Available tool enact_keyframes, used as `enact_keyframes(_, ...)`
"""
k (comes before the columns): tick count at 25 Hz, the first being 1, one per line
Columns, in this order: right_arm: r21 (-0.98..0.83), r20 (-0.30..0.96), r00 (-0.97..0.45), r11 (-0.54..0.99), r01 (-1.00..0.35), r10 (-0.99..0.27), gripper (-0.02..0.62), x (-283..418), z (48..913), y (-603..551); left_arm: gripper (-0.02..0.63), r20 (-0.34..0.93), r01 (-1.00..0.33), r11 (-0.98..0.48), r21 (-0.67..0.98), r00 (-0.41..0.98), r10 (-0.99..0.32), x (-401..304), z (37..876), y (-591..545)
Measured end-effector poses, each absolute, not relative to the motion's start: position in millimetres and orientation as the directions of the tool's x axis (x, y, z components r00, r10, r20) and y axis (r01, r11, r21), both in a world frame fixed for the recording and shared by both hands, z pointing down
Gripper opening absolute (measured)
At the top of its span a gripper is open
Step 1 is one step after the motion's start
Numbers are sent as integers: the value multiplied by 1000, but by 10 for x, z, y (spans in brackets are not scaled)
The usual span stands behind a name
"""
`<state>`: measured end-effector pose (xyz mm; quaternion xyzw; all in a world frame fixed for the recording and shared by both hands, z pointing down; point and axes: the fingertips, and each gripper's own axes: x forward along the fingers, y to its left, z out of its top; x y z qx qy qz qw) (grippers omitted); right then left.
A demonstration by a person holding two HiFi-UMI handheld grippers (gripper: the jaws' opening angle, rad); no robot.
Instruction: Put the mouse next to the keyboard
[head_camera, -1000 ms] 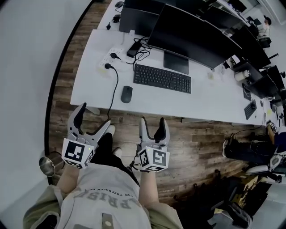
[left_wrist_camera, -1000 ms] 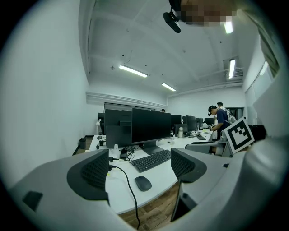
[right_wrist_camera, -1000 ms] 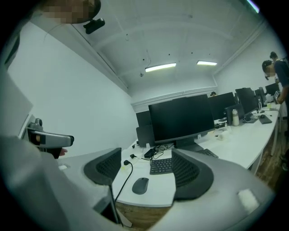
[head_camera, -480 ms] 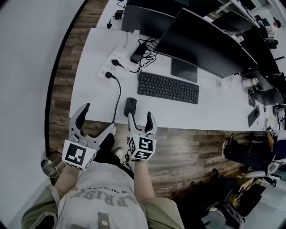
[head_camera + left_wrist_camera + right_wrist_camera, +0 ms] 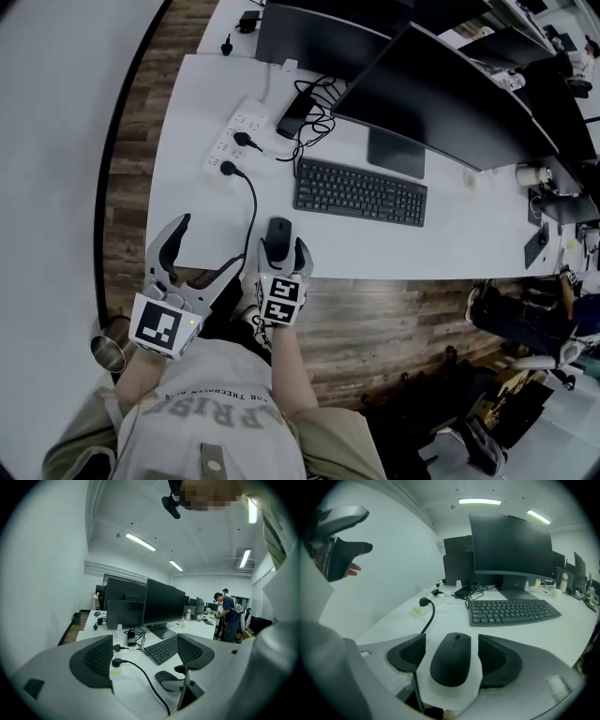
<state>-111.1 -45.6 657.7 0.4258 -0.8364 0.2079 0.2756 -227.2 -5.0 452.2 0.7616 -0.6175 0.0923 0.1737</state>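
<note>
A black mouse (image 5: 278, 231) lies near the white desk's front edge, left of and nearer than the black keyboard (image 5: 360, 192). My right gripper (image 5: 282, 248) is open and straddles the mouse from the front. In the right gripper view the mouse (image 5: 451, 665) sits between the two pads with a thin strip of desk showing on each side, and the keyboard (image 5: 513, 610) lies beyond to the right. My left gripper (image 5: 206, 247) hangs open and empty off the desk's front left corner. Its own view shows the mouse (image 5: 167, 678) and keyboard (image 5: 161, 648) ahead.
A black cable (image 5: 247, 199) runs from a white power strip (image 5: 234, 136) down past the mouse's left side. Large dark monitors (image 5: 450, 89) stand behind the keyboard. A metal cup (image 5: 108, 349) sits on the wood floor at lower left. People stand far off (image 5: 227, 616).
My right gripper has moved forward and left from over the floor to the desk edge, and its jaws now flank the mouse. The left gripper has barely moved.
</note>
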Motion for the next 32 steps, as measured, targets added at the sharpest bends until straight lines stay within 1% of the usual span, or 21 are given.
enact_keyframes(10, -98, 738, -419, 530, -842, -528, 339, -1130, 6985, -421, 411, 377, -967, -187, 173, 240, -894, -2331, 4665, -250)
enact_keyframes(13, -98, 743, -415, 528, -844, -525, 336, -1126, 7028, -434, 411, 384, -966, -188, 175, 243, -891, -2329, 4684, -300)
enact_keyframes(18, -115, 749, -431, 542, -833, -504, 310, -1158, 7037, -440, 411, 383, -967, -196, 163, 246, -891, -2297, 4689, -382)
enact_keyframes(22, -130, 753, -439, 544, -829, -489, 307, -1106, 7051, -415, 411, 384, -965, -211, 158, 257, -887, -2223, 4661, -429)
enact_keyframes(28, -166, 700, -471, 520, -838, -536, 307, -970, 6798, -517, 411, 366, -959, -243, 148, 281, -887, -2012, 4619, -560)
enact_keyframes(32, -167, 662, -453, 471, -866, -598, 307, -639, 6620, -734, 410, 358, -951, -276, 142, 309, -881, -1759, 4627, -688)
